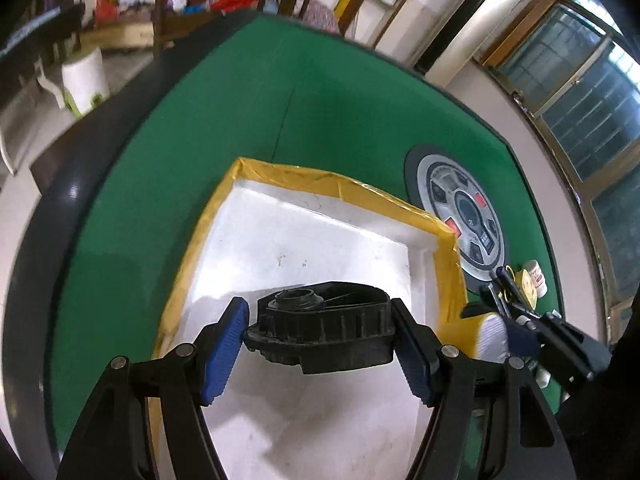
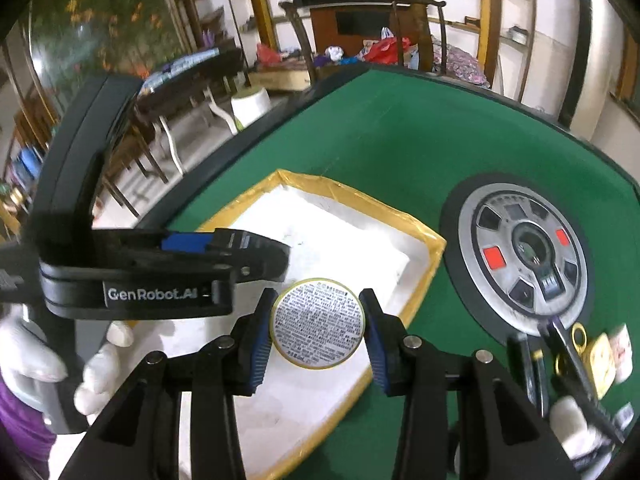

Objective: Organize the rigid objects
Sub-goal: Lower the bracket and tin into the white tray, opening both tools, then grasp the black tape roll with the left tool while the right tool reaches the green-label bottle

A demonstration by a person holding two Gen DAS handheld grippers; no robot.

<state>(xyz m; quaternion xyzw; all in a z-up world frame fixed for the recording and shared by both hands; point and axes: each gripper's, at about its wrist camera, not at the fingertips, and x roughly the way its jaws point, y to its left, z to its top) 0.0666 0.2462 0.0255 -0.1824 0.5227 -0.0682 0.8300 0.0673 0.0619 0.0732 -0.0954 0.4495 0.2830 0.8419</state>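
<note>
My left gripper (image 1: 320, 330) is shut on a black plastic cap-like part (image 1: 324, 326) and holds it over the white foam box with yellow taped rim (image 1: 344, 188). My right gripper (image 2: 318, 330) is shut on a round tin with a yellow rim and a printed silver face (image 2: 318, 328), held over the near right part of the same box (image 2: 424, 264). The left gripper's body (image 2: 160, 272) shows at the left in the right wrist view. The right gripper (image 1: 520, 332) shows at the right in the left wrist view.
The green table (image 1: 340, 100) has a round control panel (image 2: 524, 256) in its middle. Small items lie near it: a yellow padlock (image 2: 600, 360), a white bottle (image 2: 624, 348), dark tools (image 2: 532, 364). Chairs and clutter stand beyond the table's far edge.
</note>
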